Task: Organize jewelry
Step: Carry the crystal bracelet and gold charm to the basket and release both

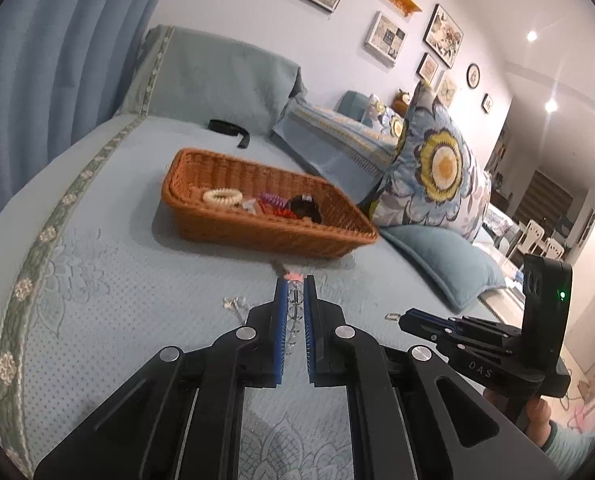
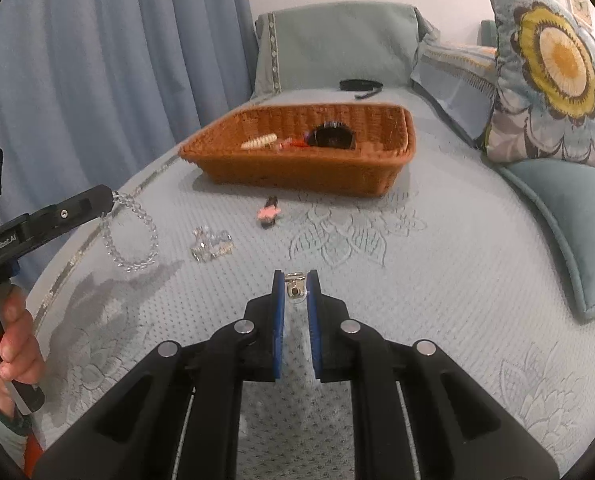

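Nearest the lens: right gripper (image 2: 296, 280), jaws pressed onto a small silver clasp-like piece (image 2: 295, 285), lifted clear of the quilted bedspread (image 2: 437, 280). Beside it, left gripper (image 2: 111, 196), pinched shut on a clear bead bracelet (image 2: 131, 236) that hangs in a loop below the fingertips, apart from the fabric as far as can be judged. Largest task item: wicker basket (image 2: 305, 168), resting on the bedspread well ahead of both grippers, already holding a cream coil hair tie (image 2: 259, 142), a dark round piece (image 2: 331, 136) and some red and purple bits, too small to identify. Still loose on the bedspread: clear crystal cluster (image 2: 211, 244) near the bracelet, and a pink-and-black clip (image 2: 269, 214) just in front of the basket's near wall. Black band (image 2: 359, 85) beyond the basket, possibly not part of the set. Judged progress: roughly midway; several pieces binned, two in hand awaiting transfer, at least two more to collect.
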{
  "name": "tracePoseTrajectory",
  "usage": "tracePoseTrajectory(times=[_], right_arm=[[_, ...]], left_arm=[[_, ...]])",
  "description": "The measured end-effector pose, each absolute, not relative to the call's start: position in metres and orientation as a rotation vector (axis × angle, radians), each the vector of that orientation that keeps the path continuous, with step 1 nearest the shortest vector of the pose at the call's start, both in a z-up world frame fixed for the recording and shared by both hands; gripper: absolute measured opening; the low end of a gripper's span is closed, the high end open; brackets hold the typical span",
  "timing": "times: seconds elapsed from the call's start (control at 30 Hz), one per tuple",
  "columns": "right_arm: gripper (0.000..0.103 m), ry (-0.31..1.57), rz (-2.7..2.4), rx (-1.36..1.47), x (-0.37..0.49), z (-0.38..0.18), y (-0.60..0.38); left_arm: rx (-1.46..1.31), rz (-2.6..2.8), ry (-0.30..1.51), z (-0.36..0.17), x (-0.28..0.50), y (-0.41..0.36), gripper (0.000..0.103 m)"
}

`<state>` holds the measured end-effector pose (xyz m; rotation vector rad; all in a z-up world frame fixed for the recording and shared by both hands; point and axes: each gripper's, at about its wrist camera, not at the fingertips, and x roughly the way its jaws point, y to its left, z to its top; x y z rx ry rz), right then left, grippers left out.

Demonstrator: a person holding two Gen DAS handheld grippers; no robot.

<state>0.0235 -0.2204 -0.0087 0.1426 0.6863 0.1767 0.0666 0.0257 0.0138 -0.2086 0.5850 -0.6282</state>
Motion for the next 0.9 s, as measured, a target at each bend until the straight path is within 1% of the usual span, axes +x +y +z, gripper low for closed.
tracePoseTrajectory(times=[0.23,0.4,0.53,0.7,0.9], right_arm=[[0.009,0.6,0.178,0.15,0.044,0.039,-0.227],[0.009,0.541,0.188,0.119,0.084,0.077,-0.226],[0.009,0.555,0.208,0.111,0.131,0.085,-0.225],[0.009,0.637,0.26,0.181,0.197,0.07,-0.232],[0.009,0.749,0.231,0.187,0.257,0.04,-0.231]], left_arm=[[-0.215,-0.621,0.521,0.048,0.075,0.025,0.005],[-0.191,-0.626,0.458,0.084,0.109,0.014,0.005],[-0.186,-0.624,0.432,0.1,0.146,0.0,0.005],[-0.184,-0.593,0.454,0.09,0.201,-0.022,0.005],[-0.18,-0.565,0.532,0.049,0.253,-0.043,0.005]])
